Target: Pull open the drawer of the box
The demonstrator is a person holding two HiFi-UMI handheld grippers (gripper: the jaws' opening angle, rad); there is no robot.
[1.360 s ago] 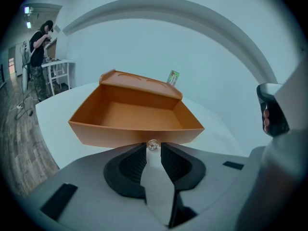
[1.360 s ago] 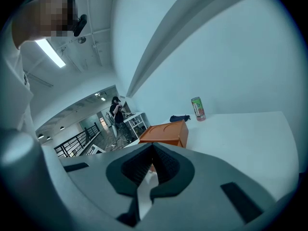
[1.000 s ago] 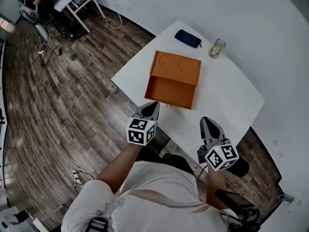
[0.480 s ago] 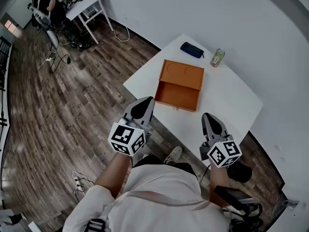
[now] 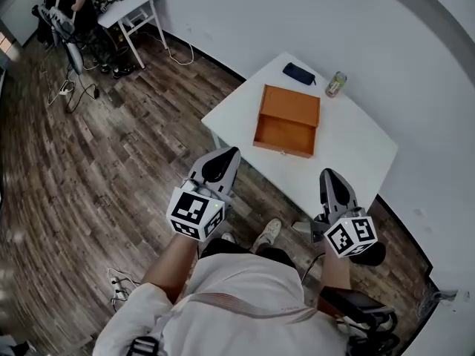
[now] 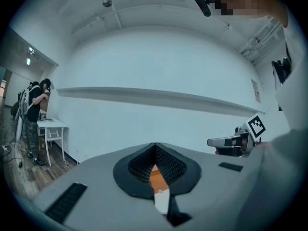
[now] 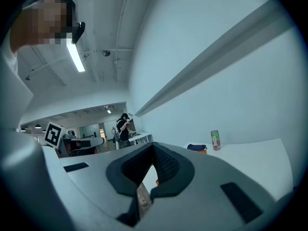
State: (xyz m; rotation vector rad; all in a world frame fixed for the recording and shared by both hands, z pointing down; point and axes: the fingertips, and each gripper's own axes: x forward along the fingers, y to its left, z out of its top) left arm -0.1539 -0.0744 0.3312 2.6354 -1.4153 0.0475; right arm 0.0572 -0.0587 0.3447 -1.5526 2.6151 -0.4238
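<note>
Both tools up and back from counter over last second; box now looks smaller and farther in head view. Left tool (image 5: 223, 156) jaws together, nothing between. Right tool (image 5: 334, 178) same, closed on nothing. Orange box (image 5: 291, 105) mid-counter (image 5: 349, 158), drawer (image 5: 283, 138) out toward person, interior showing, unmoved through retreat. Both tools well apart from it. Reads as pull done, hands withdrawing. Can (image 5: 336, 84) and dark pouch (image 5: 298, 73) sit behind box.
</note>
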